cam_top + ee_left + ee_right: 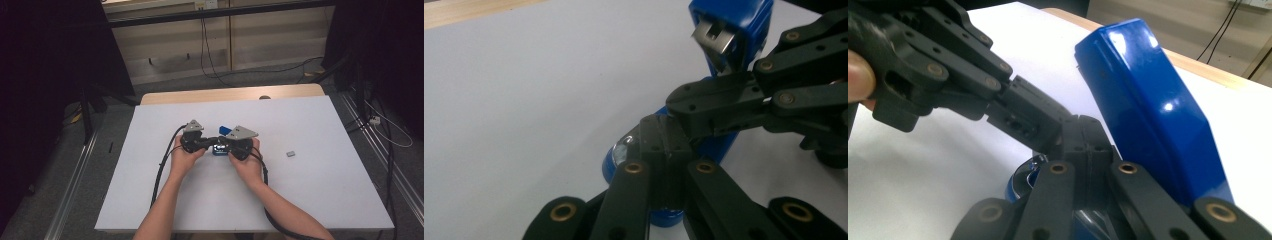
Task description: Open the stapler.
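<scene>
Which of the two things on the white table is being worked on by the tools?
The blue stapler, flipped open at the table's middle, both tools clamped on its base. The small grey piece lies apart, untouched.

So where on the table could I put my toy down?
Lots of room: the whole left side of the white table is bare, and so is the far strip toward the wooden edge. On the right, only a small grey piece lies there. The middle is crowded: both grippers meet at the blue stapler.
</scene>
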